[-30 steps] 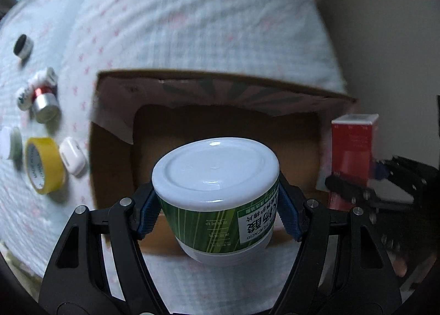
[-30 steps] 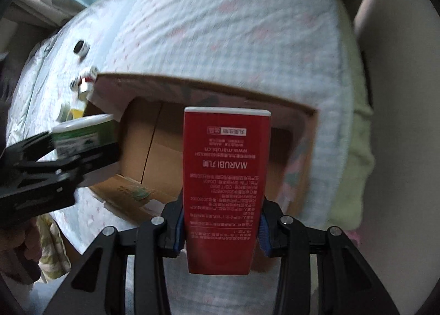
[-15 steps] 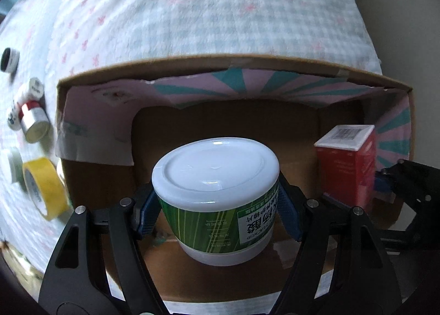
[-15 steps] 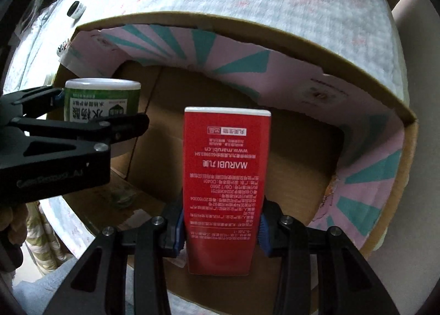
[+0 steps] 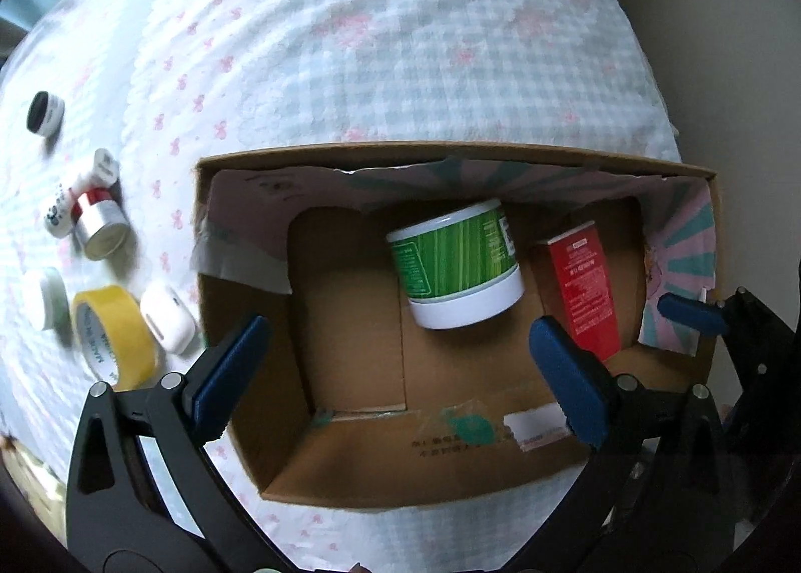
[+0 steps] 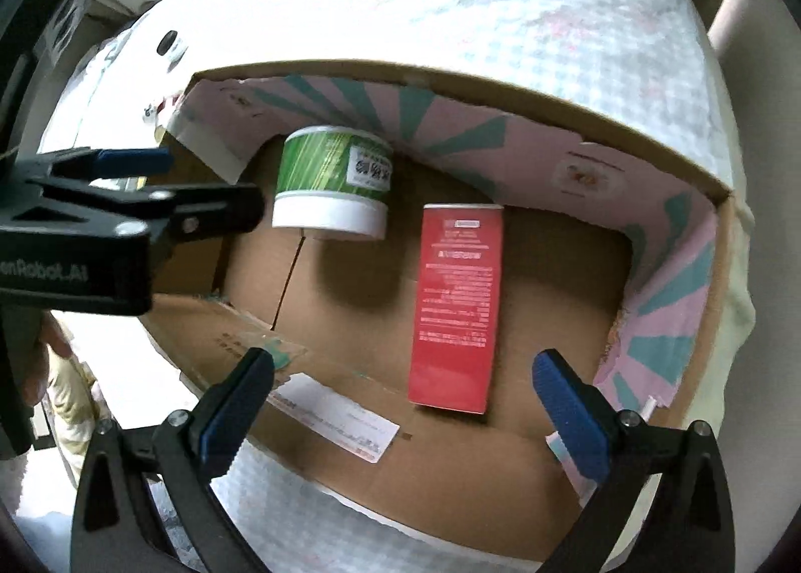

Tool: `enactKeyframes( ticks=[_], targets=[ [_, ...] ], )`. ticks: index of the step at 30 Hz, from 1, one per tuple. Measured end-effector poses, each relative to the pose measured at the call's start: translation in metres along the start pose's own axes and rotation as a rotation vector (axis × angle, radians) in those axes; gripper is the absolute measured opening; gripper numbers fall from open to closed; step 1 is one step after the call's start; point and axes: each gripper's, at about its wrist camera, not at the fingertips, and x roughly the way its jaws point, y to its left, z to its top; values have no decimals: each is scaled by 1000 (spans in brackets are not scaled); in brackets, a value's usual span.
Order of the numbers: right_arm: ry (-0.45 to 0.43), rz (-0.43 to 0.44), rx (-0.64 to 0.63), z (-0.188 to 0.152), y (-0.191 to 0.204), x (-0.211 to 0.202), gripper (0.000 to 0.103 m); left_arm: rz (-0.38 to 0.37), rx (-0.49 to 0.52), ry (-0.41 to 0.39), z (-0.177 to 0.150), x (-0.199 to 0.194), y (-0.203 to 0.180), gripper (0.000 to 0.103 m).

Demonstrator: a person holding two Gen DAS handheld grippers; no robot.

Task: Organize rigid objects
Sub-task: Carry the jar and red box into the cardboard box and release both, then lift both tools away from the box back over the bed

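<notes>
A green tub with a white lid (image 5: 456, 267) (image 6: 333, 185) lies on its side on the floor of the open cardboard box (image 5: 450, 468) (image 6: 465, 77). A red carton (image 5: 583, 290) (image 6: 458, 303) lies flat beside it, to its right. My left gripper (image 5: 400, 373) is open and empty above the box's near side; it also shows in the right wrist view (image 6: 165, 177). My right gripper (image 6: 400, 403) is open and empty above the red carton's near end; one of its fingers (image 5: 691, 315) shows in the left wrist view.
Left of the box on the checked bedspread (image 5: 375, 47) lie a yellow tape roll (image 5: 112, 340), a white case (image 5: 167, 320), a silver tin (image 5: 100, 230), a white bottle (image 5: 80, 192), a white jar (image 5: 50, 305) and a black-topped jar (image 5: 45, 115). A wall (image 5: 726, 47) is at the right.
Both grippers have opened and pulled back up. The green tub and the red carton have dropped out of them and now lie on the box floor.
</notes>
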Motion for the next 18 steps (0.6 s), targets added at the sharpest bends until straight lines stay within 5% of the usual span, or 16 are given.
enactKeyframes(
  ticks=[10,18],
  targets=[
    [-32,-71,-23,-4,23,-28,103,4,1,-74,-2,-37,2,103],
    [-113,-119,-30,-11,43,-89,103,25,30,-214,-31,-103,4,103]
  ],
)
